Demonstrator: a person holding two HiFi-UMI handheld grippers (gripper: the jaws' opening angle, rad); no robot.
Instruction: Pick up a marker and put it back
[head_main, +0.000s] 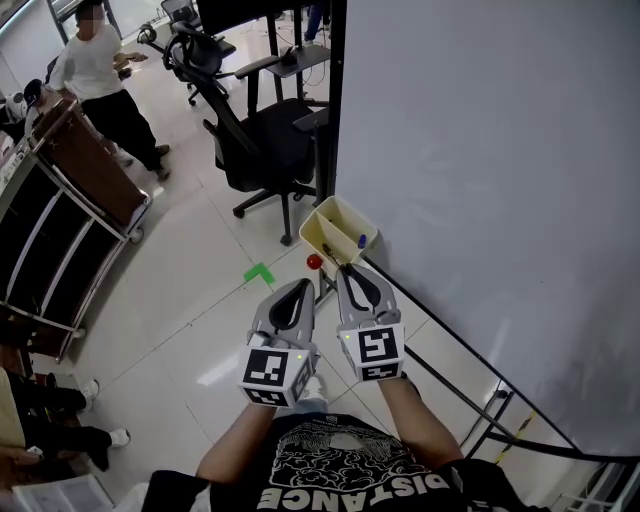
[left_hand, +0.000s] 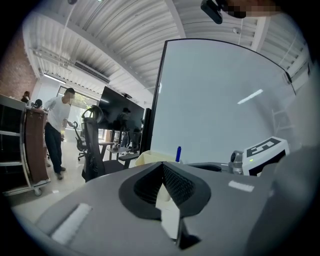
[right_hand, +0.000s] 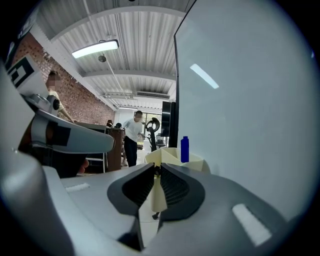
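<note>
1 chair (head_main: 265, 140) beyond tray (head_main: 322, 218); left tongs (head_main: 303, 284) clenched empty, right tongs (head_main: 344, 269) grasping dark marker (head_main: 334, 253).

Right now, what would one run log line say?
left gripper shut | right gripper shut, tips near tray | blue marker in tray | nothing held

Pale tiled floor (head_main: 200, 300), blk office chair (head_main: 265, 150), whiteboard (head_main: 480, 150) at R (brick wall (right_hand: 85, 105) behind), ceiling strip light (right_hand: 95, 48).
</note>
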